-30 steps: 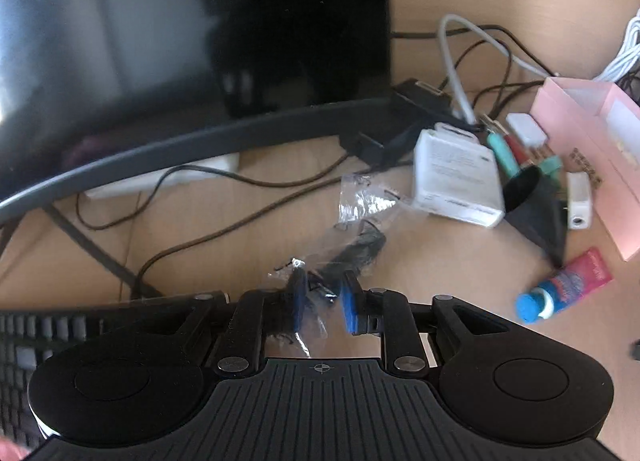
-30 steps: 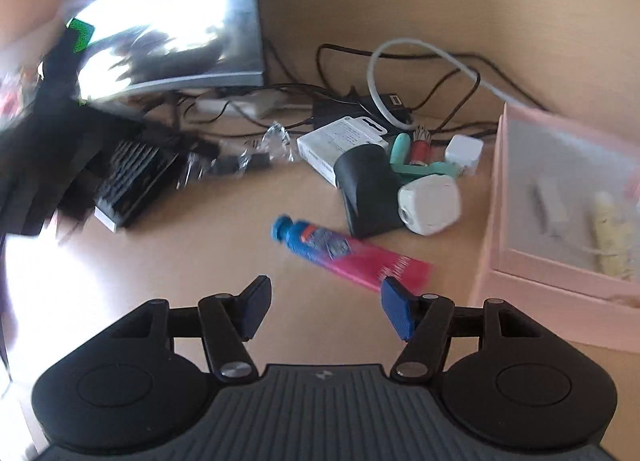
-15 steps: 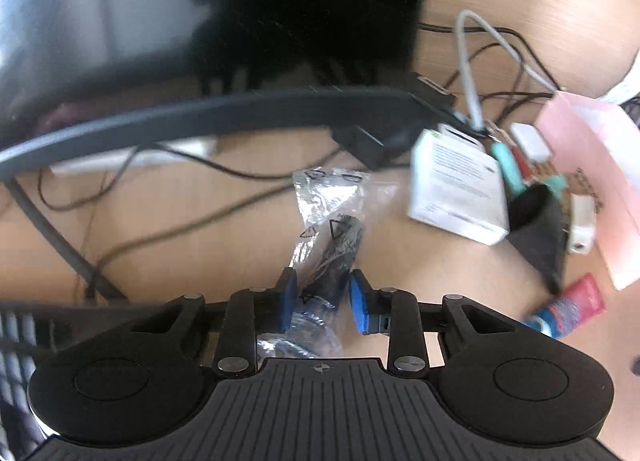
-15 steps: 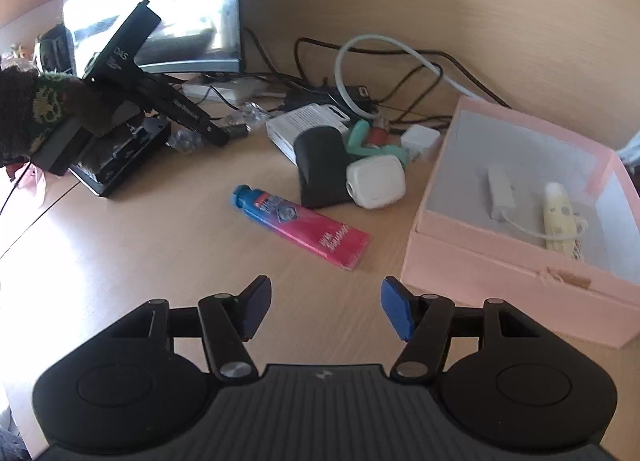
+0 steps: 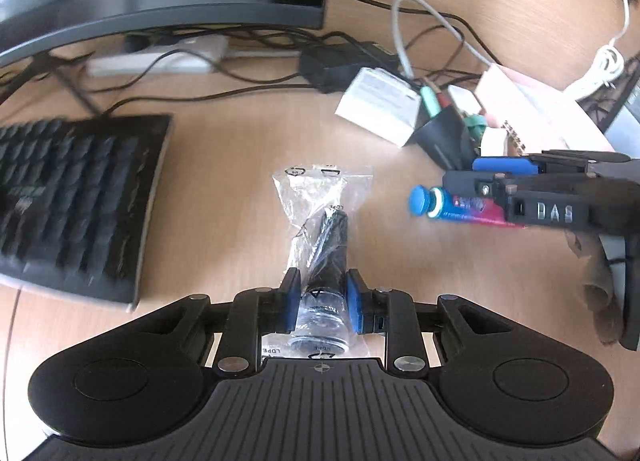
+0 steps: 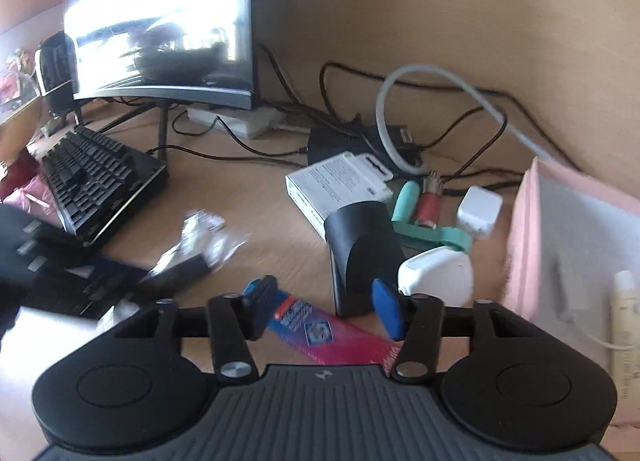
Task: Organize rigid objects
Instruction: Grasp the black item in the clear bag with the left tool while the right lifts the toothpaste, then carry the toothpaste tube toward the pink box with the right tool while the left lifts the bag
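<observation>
Right gripper hangs wide open straddling the pink tube, which lies crosswise, blue cap leftward, on the desk. Left gripper is clamped on the bagged black part.

Counted on the desk: one monitor, one keyboard, one pink box, one tube, one bagged item, two grippers.
</observation>
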A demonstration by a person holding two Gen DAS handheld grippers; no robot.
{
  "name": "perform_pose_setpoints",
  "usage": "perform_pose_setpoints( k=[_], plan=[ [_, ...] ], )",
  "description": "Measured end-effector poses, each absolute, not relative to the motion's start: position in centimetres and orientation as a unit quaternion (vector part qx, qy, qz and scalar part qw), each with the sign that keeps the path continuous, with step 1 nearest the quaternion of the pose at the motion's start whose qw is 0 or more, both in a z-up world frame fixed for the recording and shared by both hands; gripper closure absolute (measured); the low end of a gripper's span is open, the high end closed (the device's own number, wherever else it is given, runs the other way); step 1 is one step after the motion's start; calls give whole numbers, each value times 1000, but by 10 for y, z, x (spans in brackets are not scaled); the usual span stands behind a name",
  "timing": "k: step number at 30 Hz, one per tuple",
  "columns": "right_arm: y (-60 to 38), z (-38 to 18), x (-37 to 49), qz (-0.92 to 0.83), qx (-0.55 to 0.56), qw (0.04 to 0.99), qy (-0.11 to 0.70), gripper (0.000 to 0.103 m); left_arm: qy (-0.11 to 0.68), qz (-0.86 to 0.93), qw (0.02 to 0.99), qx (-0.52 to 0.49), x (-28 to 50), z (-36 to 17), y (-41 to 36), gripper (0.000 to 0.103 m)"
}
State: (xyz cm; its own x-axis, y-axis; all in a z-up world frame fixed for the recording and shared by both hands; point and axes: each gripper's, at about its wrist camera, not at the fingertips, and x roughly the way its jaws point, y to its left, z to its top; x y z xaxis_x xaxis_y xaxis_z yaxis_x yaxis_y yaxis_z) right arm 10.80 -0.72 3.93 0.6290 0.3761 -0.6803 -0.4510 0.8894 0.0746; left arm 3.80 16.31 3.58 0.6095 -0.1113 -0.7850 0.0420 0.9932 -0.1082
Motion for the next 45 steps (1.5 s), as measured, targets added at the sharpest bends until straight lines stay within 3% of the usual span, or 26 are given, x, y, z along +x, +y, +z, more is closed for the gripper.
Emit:
perform_pose_setpoints(
  k=[11,18,28,34,45],
  plan=[
    [-31,23,104,268,57,858,434,60,434,-41,898,-64,37,39,166,75],
    [-46,23,57,275,34,860,429,60,434,-72,896,-59,41,38,138,75],
    [-75,28,-7,184,-124,906,361,56,436,-90,893,-68,39,33,110,75],
    [-90,39,-4,194,-62,907,369,54,436,-81,894,-57,32,34,102,75],
    [-29,27,49,241,-38,888,390,53,432,-53,896,-83,2,33,117,75]
  ],
)
